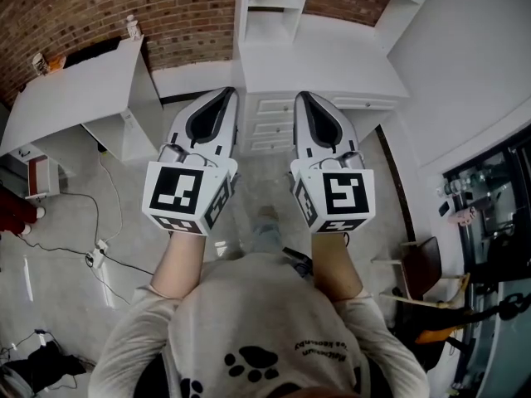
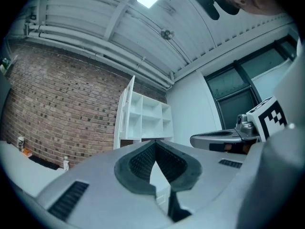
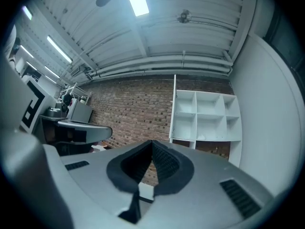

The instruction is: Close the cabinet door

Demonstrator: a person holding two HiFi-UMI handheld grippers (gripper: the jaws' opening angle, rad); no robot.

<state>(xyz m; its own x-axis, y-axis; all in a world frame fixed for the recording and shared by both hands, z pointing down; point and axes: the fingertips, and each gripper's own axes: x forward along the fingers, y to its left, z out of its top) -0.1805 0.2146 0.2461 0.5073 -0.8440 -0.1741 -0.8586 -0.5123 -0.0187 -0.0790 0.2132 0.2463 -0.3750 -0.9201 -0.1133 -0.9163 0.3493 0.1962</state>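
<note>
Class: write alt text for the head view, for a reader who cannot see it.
The left gripper and right gripper, both shut, are held side by side, pointing at a white shelf unit against a brick wall.

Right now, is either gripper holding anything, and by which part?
Nothing is held. The left gripper and the right gripper both have their jaws together with nothing between them; the white cabinet stands ahead, untouched.
</note>
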